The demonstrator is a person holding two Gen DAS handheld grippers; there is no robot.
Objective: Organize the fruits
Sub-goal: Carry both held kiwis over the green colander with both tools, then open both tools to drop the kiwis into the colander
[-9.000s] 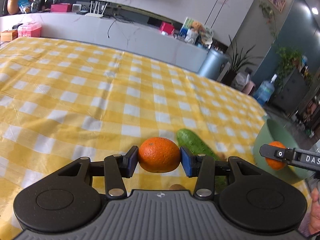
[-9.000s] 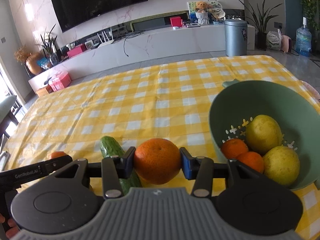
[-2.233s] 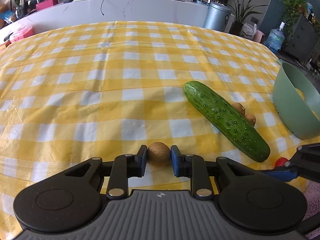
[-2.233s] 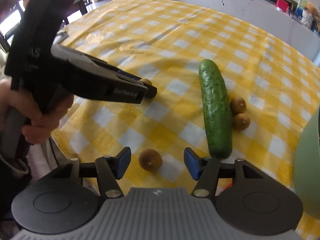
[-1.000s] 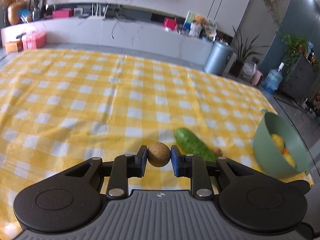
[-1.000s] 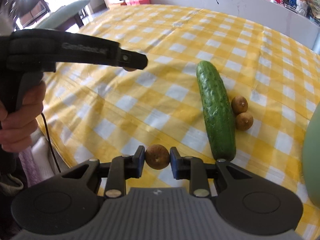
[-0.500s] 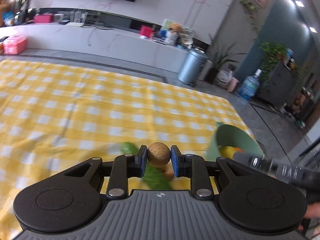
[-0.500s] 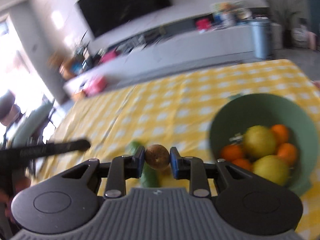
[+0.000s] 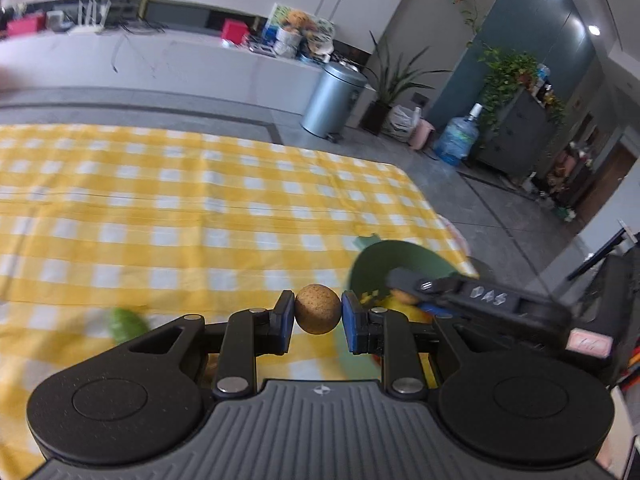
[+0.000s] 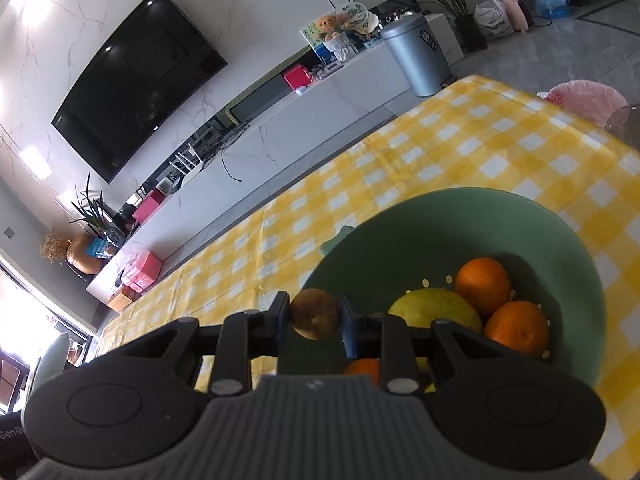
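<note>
You moved both grippers from the cucumber [image 9: 127, 323] to the green bowl [image 10: 460, 220] near the surface's edge. Left gripper [image 9: 318, 316] and right gripper [image 10: 314, 320] each pinched a small brown fruit [image 9: 318, 309].

The left wrist view sits just behind the left claw [image 9: 318, 316] and looks forward and down along its fingers over the bench [image 9: 200, 208], toward the far room wall. The horizon here is almost level. The right wrist view sits the same way behind the right claw [image 10: 314, 318], but it is strongly rolled, so the wall and the television [image 10: 136, 80] stand slanted. It looks from very near into the green bowl [image 10: 480, 216]. Both views share this bowl [image 9: 384, 256], the checkered bench [image 10: 500, 140] and the grey bin [image 9: 332, 104] [image 10: 416, 56]. In the left view the near bench is blurred, probably from motion.
</note>
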